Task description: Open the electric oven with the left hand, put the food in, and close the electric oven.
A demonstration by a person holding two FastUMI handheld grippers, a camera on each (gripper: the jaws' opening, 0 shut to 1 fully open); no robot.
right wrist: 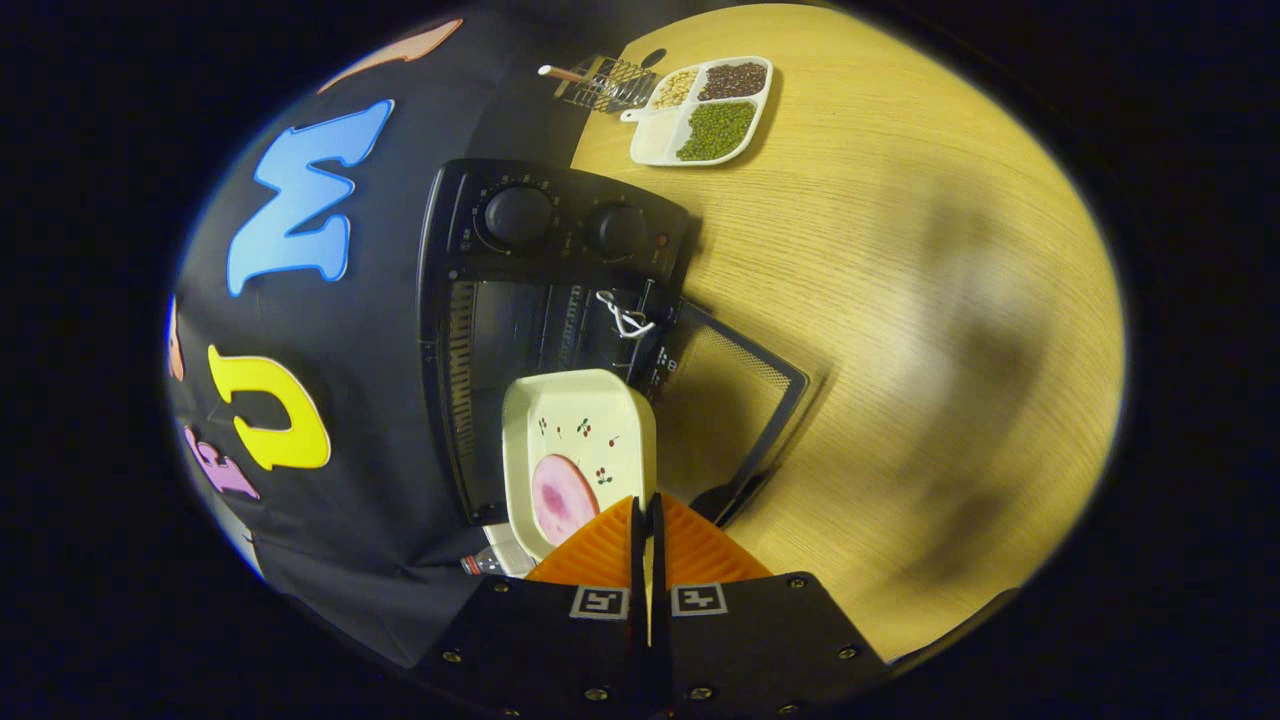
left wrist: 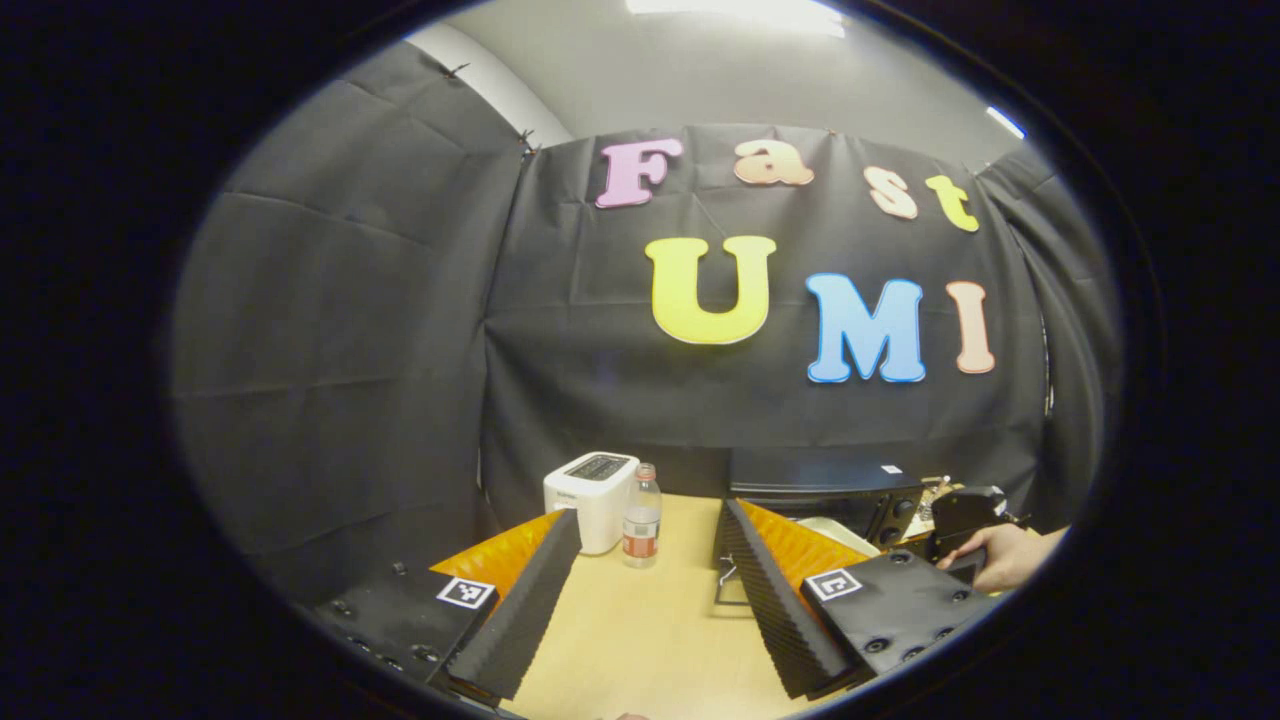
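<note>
The black electric oven (right wrist: 540, 250) stands at the table's back with its glass door (right wrist: 735, 395) folded down flat. A cream dish (right wrist: 600, 425) carrying a pink slice of ham (right wrist: 562, 497) hovers at the oven's mouth. My right gripper (right wrist: 646, 508) is shut on the dish's near rim. In the left gripper view the oven (left wrist: 820, 485) sits to the right, with the pale dish (left wrist: 835, 528) in front of it. There a hand (left wrist: 1005, 555) holds the right gripper (left wrist: 960, 515). My left gripper (left wrist: 650, 515) is open above the table, holding nothing.
A white toaster (left wrist: 590, 495) and a clear bottle (left wrist: 641, 515) stand at the back left of the wooden table (left wrist: 640, 630). Beyond the oven lie a divided plate of beans (right wrist: 705, 110) and a wire rack (right wrist: 600, 85).
</note>
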